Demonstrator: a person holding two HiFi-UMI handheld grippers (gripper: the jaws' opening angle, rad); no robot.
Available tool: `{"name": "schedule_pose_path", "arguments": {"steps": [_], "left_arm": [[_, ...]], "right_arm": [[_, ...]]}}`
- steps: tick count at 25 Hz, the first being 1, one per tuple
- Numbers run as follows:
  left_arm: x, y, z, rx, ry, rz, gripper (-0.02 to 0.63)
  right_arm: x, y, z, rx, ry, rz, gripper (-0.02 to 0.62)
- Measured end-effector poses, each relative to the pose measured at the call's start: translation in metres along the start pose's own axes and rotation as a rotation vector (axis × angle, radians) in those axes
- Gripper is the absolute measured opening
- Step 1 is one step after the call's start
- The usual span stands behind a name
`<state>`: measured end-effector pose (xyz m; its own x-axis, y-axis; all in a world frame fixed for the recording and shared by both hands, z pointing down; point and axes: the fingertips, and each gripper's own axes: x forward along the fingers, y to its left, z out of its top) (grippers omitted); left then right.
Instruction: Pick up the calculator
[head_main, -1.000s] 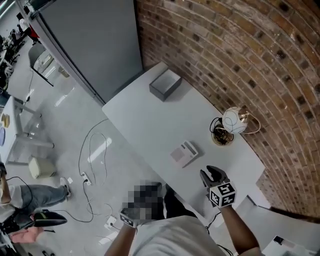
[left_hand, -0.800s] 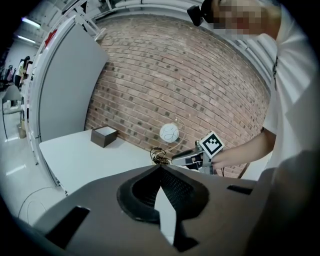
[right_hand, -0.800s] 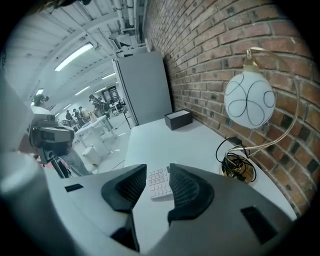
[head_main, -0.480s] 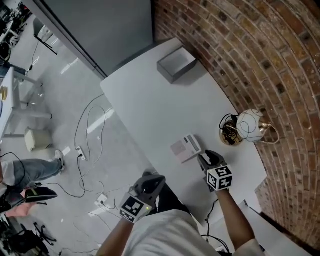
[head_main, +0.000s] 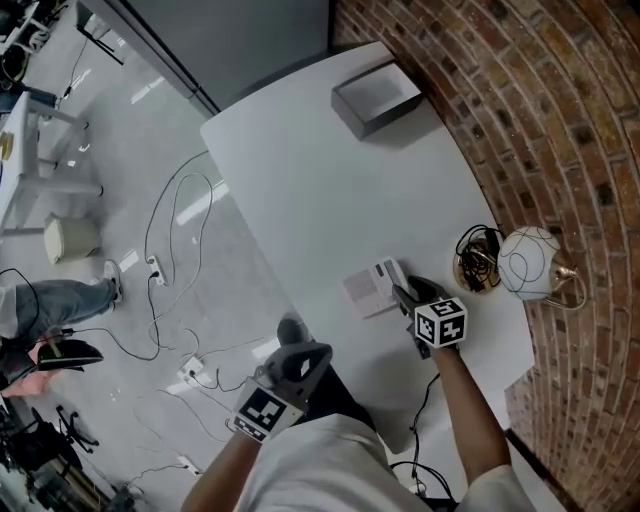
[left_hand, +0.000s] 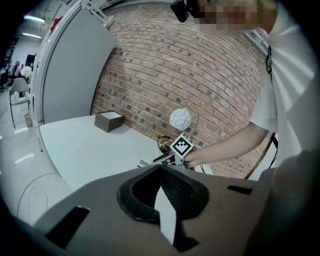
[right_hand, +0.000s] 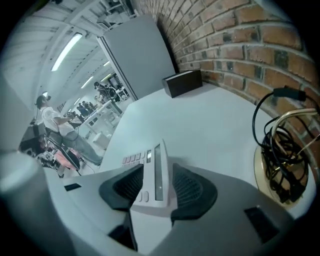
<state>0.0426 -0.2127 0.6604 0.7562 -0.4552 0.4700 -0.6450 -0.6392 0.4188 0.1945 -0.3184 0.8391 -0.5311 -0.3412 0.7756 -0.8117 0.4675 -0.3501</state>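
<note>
Your left gripper (head_main: 300, 358) hangs just off the near edge of the white table (head_main: 320, 180), with its jaws together and nothing in them. The calculator (head_main: 372, 290) lies flat on this table, close to the same edge. Your right gripper (head_main: 406, 291) is down over the table (jaws opening), with the calculator between its pads but not clamped.

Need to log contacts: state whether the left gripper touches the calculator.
Apart. Head view: the left gripper hangs beyond the table edge, the calculator lies on the table.
</note>
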Motion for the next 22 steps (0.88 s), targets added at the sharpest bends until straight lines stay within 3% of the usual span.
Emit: {"name": "schedule_pose_path", "arguments": {"steps": [9,13,16,22], "left_arm": [[0.007,0.012,-0.021,-0.052,0.028,0.040,0.012],[0.006,0.013,-0.024,-0.065,0.035,0.056,0.012],[0.005,0.014,-0.027,-0.071,0.039,0.067,0.012],[0.000,0.010,-0.029,-0.064,0.045,0.078,0.012]], "right_arm": [[0.035,0.001,-0.014,0.036,0.107,0.154,0.198],[0.043,0.010,-0.021,0.136,0.159,0.281,0.193],[0.044,0.015,-0.022,0.198,0.172,0.343,0.144],[0.040,0.017,-0.023,0.219,0.143,0.346,0.132]]}}
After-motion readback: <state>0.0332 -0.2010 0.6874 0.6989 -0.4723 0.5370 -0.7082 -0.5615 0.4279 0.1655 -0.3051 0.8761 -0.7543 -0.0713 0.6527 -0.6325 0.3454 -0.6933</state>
